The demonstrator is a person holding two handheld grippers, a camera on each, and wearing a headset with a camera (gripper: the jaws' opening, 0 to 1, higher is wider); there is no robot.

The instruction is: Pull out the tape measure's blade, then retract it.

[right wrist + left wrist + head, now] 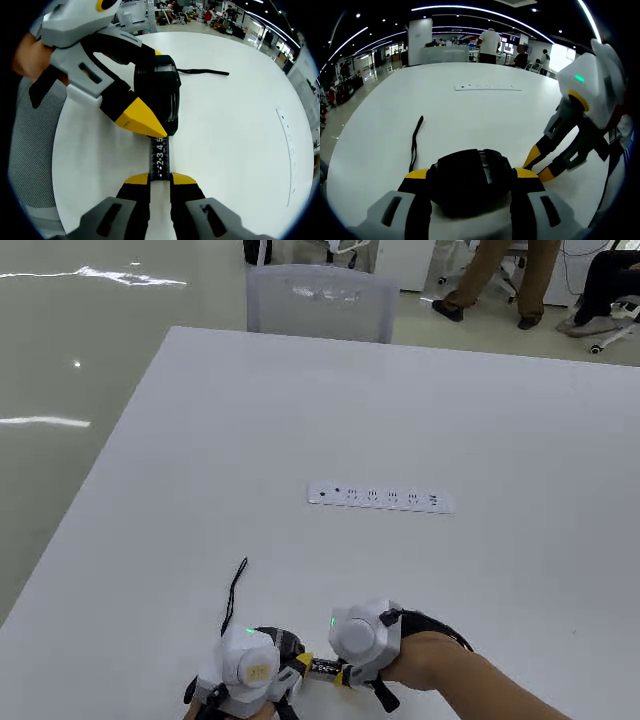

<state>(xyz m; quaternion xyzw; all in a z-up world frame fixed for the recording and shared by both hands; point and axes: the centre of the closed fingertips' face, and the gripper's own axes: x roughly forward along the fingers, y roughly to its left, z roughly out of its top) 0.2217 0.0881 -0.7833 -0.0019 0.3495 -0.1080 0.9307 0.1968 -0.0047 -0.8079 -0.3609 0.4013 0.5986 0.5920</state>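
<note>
The white table (300, 420) carries a power strip (380, 497) at its middle, well apart from the work at the near edge. There the left tongs (470, 175) clamp the black tape measure (470, 185), its strap (235, 590) trailing away on the far side. The blade (160, 157) runs straight right from the case to the right tongs (160, 179), which pinch its tip. Only a short length is out, so the pull probably needs to run rightward along that line.

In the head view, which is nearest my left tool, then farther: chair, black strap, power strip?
1. Black strap, just ahead of the left tool, on the table.
2. Power strip, middle of the table.
3. Chair, beyond the table's far edge.
</note>
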